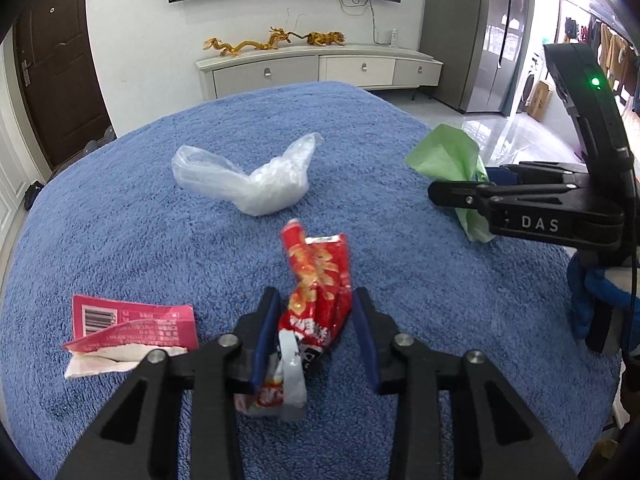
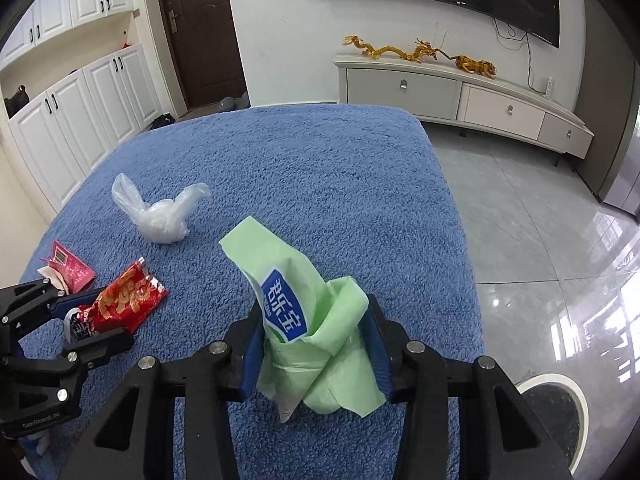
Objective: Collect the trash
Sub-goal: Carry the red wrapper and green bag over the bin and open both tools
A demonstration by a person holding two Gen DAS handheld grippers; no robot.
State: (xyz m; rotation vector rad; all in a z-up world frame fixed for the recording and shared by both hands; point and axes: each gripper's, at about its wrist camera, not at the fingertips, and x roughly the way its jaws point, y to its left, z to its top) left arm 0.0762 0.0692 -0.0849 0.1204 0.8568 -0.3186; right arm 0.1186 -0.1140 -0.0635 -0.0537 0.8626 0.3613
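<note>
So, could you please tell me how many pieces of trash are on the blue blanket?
4: a red snack wrapper between the left gripper's fingers, a green wrapper between the right's, a clear plastic bag farther back, and a pink packet at left.

Bright daylight glares off the floor [image 2: 560, 240]; fisheye edges darken.

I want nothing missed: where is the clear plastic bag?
The clear plastic bag lies loose mid-blanket, beyond the red snack wrapper in the left wrist view; in the right wrist view it sits up-left of the green wrapper.

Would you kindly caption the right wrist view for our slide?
Right gripper closed around a green wrapper on the blue towel.
</note>
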